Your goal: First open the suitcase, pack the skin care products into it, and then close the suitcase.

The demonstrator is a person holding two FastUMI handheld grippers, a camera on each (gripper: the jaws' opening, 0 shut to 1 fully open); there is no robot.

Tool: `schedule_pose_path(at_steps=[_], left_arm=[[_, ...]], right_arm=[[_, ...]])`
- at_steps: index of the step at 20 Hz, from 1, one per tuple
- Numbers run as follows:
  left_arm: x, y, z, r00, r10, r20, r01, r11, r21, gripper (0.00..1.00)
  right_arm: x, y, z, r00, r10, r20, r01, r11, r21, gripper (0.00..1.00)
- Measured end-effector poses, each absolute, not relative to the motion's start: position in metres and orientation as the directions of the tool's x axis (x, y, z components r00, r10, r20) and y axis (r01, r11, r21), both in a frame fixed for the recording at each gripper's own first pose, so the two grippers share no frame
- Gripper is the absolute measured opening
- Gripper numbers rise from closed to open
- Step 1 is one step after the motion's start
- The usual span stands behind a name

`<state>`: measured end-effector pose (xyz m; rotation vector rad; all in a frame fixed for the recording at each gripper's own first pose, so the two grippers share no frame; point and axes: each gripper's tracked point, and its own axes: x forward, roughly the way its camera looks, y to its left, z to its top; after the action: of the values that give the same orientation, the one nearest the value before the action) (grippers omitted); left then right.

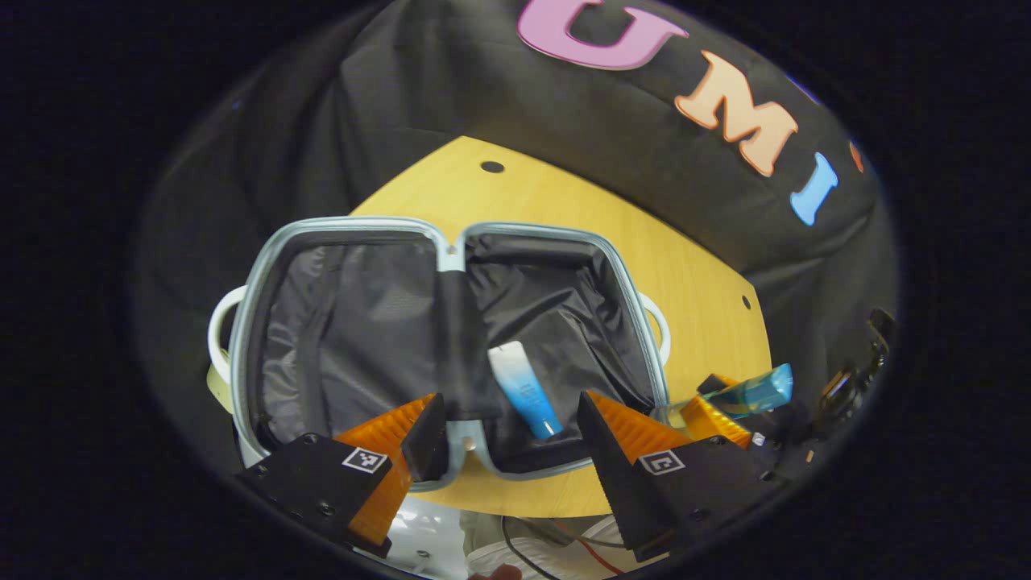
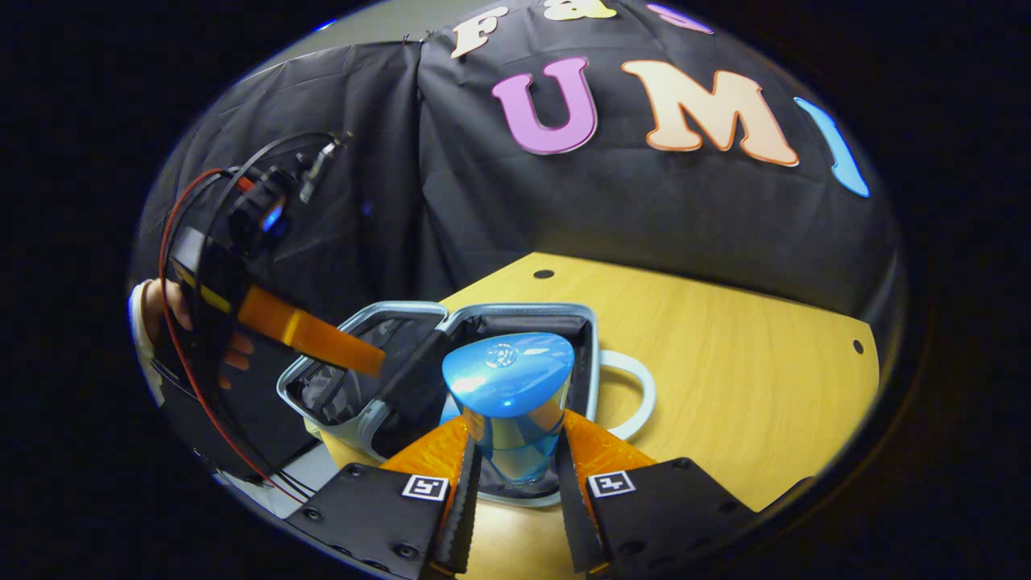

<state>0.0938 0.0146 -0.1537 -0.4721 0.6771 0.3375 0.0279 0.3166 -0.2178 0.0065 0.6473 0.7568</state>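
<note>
Open suitcase (image 1: 338, 322) lying flat on wooden table (image 1: 693, 282), left gripper (image 1: 511, 439) above its near edge with fingers spread apart, white-and-blue tube (image 1: 525, 388) in the right half, right gripper (image 2: 515, 483) clamped on blue-capped bottle (image 2: 509, 395) over the suitcase

Suitcase (image 1: 354, 322) open on table (image 1: 693, 282), tube (image 1: 525, 389) in its right half
</note>
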Motion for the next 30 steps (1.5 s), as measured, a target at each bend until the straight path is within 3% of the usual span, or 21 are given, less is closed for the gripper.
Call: schedule_pose_path(at_steps=[9, 16, 17, 19, 20, 26, 30], left_arm=[[0.004, 0.105, -0.134, 0.71, 0.319, -0.628, -0.62, 0.705, -0.344, 0.97], [-0.096, 0.179, -0.153, 0.605, 0.46, -0.65, -0.776, 0.526, -0.349, 0.97], [-0.105, 0.193, -0.161, 0.588, 0.473, -0.656, -0.791, 0.506, -0.343, 0.97], [-0.117, 0.219, -0.181, 0.552, 0.489, -0.675, -0.82, 0.465, -0.334, 0.97], [-0.116, 0.227, -0.189, 0.551, 0.491, -0.675, -0.824, 0.451, -0.344, 0.97], [-0.109, 0.26, -0.212, 0.556, 0.465, -0.689, -0.824, 0.414, -0.386, 0.96], [-0.09, 0.287, -0.241, 0.566, 0.419, -0.71, -0.819, 0.384, -0.426, 0.96]], right_arm=[[0.01, 0.338, -0.294, 0.349, 0.558, -0.753, -0.633, 0.733, 0.25, 0.48], [0.031, 0.346, -0.288, 0.371, 0.561, -0.74, -0.583, 0.761, 0.285, 0.45], [0.034, 0.346, -0.284, 0.383, 0.571, -0.726, -0.584, 0.759, 0.288, 0.49], [0.04, 0.345, -0.274, 0.411, 0.583, -0.701, -0.578, 0.761, 0.294, 0.71], [0.043, 0.341, -0.267, 0.428, 0.586, -0.688, -0.576, 0.763, 0.292, 1.0], [0.066, 0.309, -0.217, 0.56, 0.588, -0.584, -0.543, 0.793, 0.278, 0.98], [0.084, 0.26, -0.189, 0.664, 0.509, -0.547, -0.462, 0.855, 0.235, 0.98]])
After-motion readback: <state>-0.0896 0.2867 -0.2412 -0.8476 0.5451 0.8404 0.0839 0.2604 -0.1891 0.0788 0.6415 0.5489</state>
